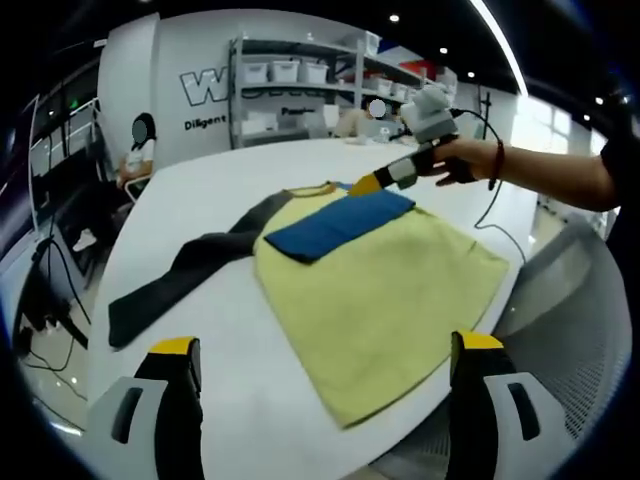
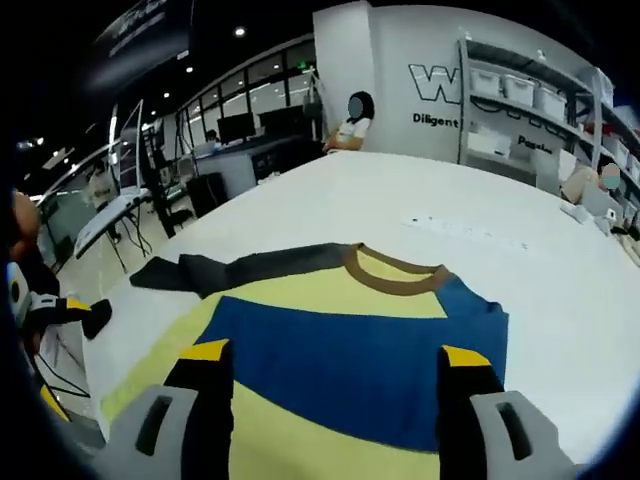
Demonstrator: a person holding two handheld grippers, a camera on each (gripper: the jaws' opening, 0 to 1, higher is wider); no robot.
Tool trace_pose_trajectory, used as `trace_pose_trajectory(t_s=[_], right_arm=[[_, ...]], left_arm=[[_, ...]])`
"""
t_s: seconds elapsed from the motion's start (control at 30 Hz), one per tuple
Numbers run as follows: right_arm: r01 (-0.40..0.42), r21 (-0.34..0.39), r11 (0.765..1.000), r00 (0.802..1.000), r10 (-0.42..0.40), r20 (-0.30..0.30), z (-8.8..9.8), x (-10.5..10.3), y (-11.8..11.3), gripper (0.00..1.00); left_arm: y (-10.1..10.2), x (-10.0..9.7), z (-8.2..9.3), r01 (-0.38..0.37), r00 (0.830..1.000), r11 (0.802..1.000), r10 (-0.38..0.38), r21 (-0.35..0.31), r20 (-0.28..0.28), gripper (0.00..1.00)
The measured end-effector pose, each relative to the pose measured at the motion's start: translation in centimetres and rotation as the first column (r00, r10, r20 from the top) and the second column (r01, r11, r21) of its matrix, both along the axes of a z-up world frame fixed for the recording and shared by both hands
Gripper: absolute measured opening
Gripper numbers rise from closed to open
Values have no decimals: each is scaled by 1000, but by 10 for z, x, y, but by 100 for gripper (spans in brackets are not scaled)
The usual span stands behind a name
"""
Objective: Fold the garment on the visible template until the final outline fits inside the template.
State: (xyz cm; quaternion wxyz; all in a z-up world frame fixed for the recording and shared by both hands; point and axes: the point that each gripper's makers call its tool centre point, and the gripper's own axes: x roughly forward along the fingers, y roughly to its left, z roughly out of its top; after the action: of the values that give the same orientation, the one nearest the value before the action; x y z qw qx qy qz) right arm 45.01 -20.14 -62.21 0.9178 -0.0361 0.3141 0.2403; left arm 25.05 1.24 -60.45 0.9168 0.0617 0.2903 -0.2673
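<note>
Nearest the lens, the left gripper [image 1: 322, 375] hangs with jaws apart over the hem of the yellow knit garment with a blue chest band, brown collar and dark grey sleeve [image 1: 385, 290], spread on the white table [image 1: 200, 190]. Beyond it, the right gripper [image 2: 330, 385], jaws apart and empty, hovers above the blue band, the collar just ahead.
</note>
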Motion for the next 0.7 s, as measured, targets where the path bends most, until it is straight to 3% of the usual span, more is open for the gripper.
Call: trace_pose_trajectory(t_s=[0.33,0.57,0.7], right_arm=[[96,-22,995,995,-96,-15,-14,-1,-51,87],[154,-14,988,986,-155,-61,-26,-6,-82,82],[170,-32,985,983,-172,-67,-32,-10,-96,73]], left_arm=[[0,0,-1,6,1000,1000,-6,9,-2,99],[1,-1,-2,3,1000,1000,-3,10,-5,99],[2,0,-2,0,1000,1000,0,14,-6,99]])
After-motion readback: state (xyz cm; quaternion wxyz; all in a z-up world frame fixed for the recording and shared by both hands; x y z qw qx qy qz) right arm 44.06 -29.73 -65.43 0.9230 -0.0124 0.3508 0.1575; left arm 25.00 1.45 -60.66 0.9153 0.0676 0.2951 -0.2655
